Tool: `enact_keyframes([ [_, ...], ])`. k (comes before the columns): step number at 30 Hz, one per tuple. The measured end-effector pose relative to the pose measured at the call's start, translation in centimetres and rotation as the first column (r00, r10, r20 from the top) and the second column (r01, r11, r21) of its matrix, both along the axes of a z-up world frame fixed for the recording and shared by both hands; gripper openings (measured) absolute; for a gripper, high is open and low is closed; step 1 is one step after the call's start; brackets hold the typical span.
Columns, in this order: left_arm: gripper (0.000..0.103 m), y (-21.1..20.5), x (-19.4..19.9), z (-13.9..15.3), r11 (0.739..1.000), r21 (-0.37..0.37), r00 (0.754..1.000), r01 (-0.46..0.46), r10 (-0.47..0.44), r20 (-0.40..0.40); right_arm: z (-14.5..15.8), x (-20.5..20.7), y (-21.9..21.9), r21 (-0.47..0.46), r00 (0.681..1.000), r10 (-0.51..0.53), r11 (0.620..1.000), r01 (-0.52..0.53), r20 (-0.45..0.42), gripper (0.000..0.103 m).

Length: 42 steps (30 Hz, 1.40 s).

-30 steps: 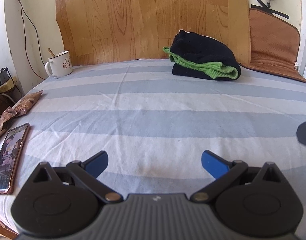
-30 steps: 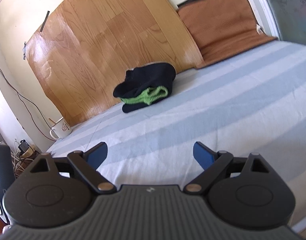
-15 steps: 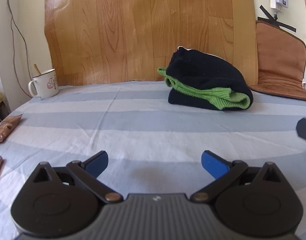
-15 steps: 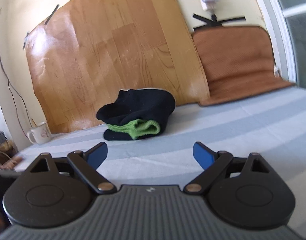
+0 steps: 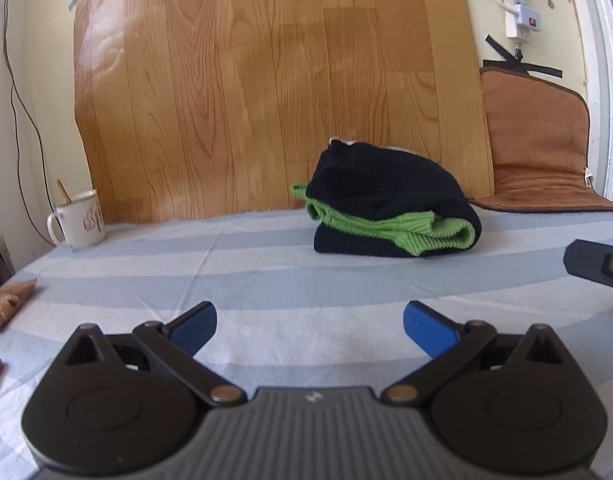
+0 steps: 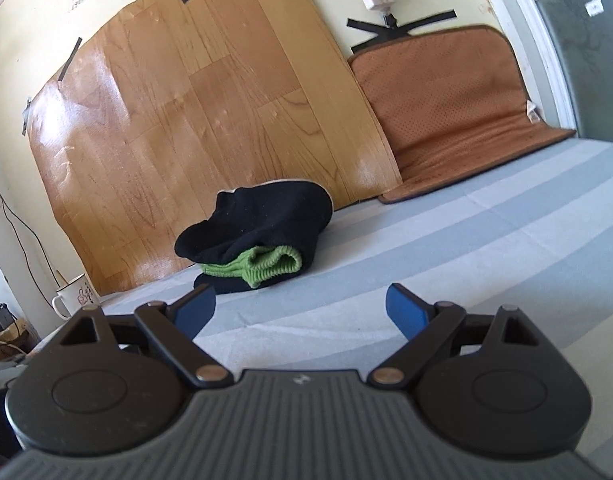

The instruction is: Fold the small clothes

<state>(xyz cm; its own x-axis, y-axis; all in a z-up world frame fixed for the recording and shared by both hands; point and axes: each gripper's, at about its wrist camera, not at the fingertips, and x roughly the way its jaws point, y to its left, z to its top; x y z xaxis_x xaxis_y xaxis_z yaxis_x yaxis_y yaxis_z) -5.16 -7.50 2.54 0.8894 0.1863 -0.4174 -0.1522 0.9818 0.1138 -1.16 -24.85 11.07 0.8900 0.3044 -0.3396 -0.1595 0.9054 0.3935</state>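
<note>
A folded black garment with green ribbed trim [image 5: 390, 208] lies at the back of the striped bed sheet [image 5: 266, 280], near the wooden board; it also shows in the right wrist view [image 6: 262, 228]. My left gripper [image 5: 308, 326] is open and empty, low over the sheet, well in front of the garment. My right gripper [image 6: 300, 312] is open and empty, also short of the garment. A part of the right gripper [image 5: 598, 266] shows at the right edge of the left wrist view.
A white mug [image 5: 80, 220] stands at the back left of the bed; it also shows in the right wrist view [image 6: 74, 294]. Snack packets [image 5: 8, 304] lie at the left edge. A wooden board [image 5: 274, 92] and a brown mat [image 5: 542, 148] lean on the wall.
Both grippers have dropped lower and tilted up toward the wall, moving nearer the garment. The phone at the left has left the view. Both stay open.
</note>
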Motion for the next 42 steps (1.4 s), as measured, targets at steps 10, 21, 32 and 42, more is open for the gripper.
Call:
enact_keyframes([
  [10,0.103,0.3,-0.7,0.2,1.000,-0.011,0.999,-0.001,0.002,0.051,0.8,-1.4,1.2,-0.098,0.994,-0.074,0.992,0.082,0.085,0.095],
  [21,0.103,0.6,-1.9,0.4,0.999,-0.046,0.994,0.002,0.003,0.106,1.6,-4.1,4.1,-0.295,0.946,-0.139,0.928,0.228,0.293,0.103],
  [32,0.103,0.3,-2.7,0.6,1.000,-0.023,0.987,0.013,-0.009,0.158,1.9,-2.6,5.1,-0.339,0.929,-0.182,0.894,0.293,0.322,0.103],
  [42,0.103,0.2,-2.8,0.6,1.000,-0.013,0.987,-0.006,0.008,0.157,1.4,-2.2,4.8,-0.317,0.942,-0.209,0.903,0.289,0.262,0.103],
])
